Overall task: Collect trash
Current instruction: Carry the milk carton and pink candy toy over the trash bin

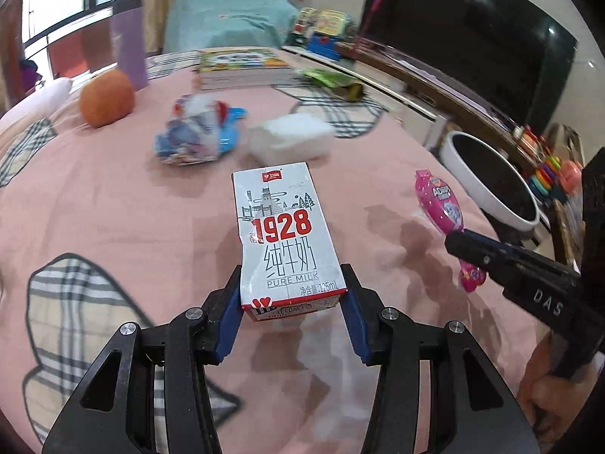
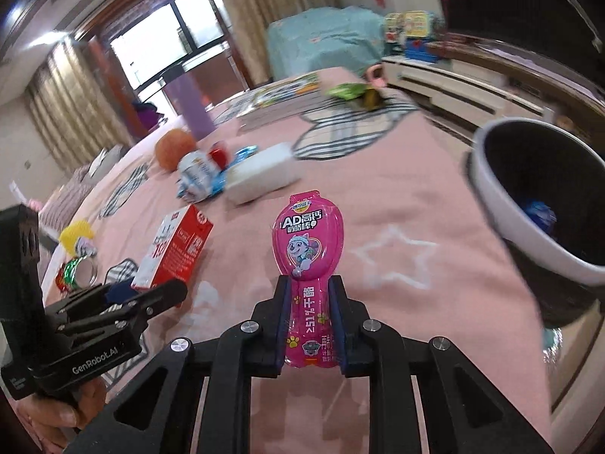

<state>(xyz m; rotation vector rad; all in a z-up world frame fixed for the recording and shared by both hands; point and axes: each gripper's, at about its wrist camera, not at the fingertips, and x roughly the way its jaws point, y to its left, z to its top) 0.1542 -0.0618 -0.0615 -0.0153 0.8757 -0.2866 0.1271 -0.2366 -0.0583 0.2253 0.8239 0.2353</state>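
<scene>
Pink cloth: it covered the worktop (image 1: 113,196), and the trash lay on it.
Left gripper (image 1: 293,316): its jaws were clenched on the low end of a small white paper milk carton with red numbers (image 1: 283,234), held up above the cloth.
Right gripper (image 2: 310,325): its jaws were clenched on the narrow stem of a bright pink plastic candy wrapper with a cartoon puppy (image 2: 308,242), also lifted off the cloth.
Bin: a round white bin with a dark inside (image 2: 537,196) stood just past the worktop's edge, on the side of the right gripper. Something blue already lay in it.
Done so far: two pieces were picked up, one in each gripper. I think one piece or more was already in the bin.
Left to do: both held pieces had to be dropped in the bin. A crumpled blue and white shiny wrapper (image 1: 193,132) and a green wrapper at the far edge (image 1: 332,79) looked like trash too.
Count: two grippers, one carton, one pink wrapper, one bin.
Other things: one round orange fruit (image 1: 107,98), one white soft block (image 1: 291,136), one stack of books (image 1: 242,66), one purple tall cup (image 1: 128,49).
</scene>
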